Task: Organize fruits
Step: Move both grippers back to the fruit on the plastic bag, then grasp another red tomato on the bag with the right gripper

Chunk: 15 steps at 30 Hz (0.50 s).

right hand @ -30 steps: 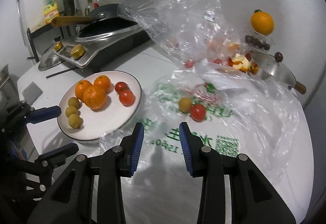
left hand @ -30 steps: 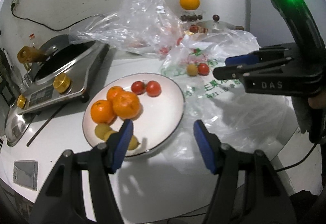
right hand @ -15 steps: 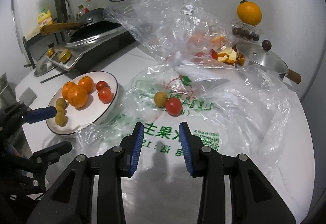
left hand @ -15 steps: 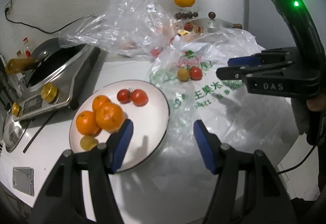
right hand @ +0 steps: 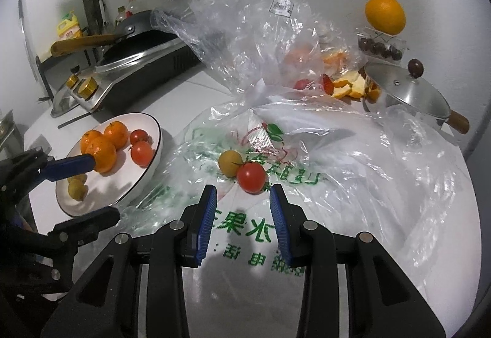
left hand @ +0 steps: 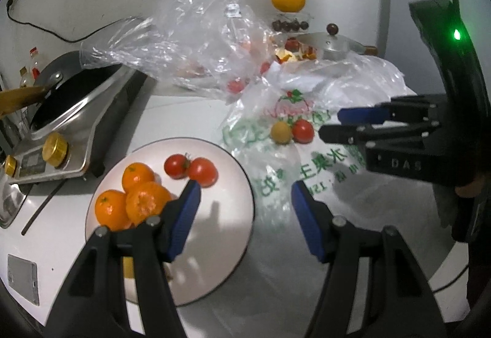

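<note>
A white plate (left hand: 247,175) holds three oranges (left hand: 141,203) and two tomatoes (left hand: 199,172). In the right wrist view the same plate (right hand: 155,150) also shows small yellow fruits (right hand: 76,189) at its near side. A loose tomato (right hand: 251,177) and a yellow fruit (right hand: 230,162) lie touching on the printed plastic bag (right hand: 337,184). My right gripper (right hand: 242,193) is open and empty just short of that tomato. My left gripper (left hand: 245,187) is open and empty over the plate's right rim. The right gripper (left hand: 333,123) enters the left wrist view from the right, beside the loose tomato (left hand: 303,130).
A stove with a dark pan (left hand: 70,110) stands left of the plate. A crumpled clear bag (right hand: 245,31) rises behind the fruit. At the back right are a steel pot lid (right hand: 408,89), orange peels (right hand: 346,86) and a large orange (right hand: 385,14). A phone (left hand: 23,279) lies at the near left.
Both grippers have moved right, toward the printed bag. The plate has slid left in both views, and the loose tomato and yellow fruit now sit much closer to the right gripper's fingertips.
</note>
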{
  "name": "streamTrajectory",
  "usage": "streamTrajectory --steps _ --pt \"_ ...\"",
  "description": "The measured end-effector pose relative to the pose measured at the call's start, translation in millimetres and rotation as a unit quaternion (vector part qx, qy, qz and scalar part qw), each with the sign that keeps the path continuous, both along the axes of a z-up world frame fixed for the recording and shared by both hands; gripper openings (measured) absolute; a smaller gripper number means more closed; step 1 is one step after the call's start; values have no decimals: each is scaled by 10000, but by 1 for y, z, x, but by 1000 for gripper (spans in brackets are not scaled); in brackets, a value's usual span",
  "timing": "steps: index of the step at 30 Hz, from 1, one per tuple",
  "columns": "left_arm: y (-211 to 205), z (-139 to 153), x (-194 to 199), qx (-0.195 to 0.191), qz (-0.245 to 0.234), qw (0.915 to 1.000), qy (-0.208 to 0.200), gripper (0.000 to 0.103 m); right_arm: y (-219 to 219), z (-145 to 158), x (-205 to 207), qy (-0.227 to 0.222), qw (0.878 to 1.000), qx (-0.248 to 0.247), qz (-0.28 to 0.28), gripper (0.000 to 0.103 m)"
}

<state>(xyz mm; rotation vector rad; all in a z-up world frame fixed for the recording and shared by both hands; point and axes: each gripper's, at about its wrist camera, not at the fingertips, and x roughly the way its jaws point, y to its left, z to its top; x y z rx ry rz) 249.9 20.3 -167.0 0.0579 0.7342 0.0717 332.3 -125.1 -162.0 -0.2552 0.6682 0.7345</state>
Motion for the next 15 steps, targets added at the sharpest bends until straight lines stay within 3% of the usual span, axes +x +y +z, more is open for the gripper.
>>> streamTrajectory --steps 15 --pt "10 -5 27 -157 143 9998 20 63 20 -16 32 196 9995 -174 192 38"
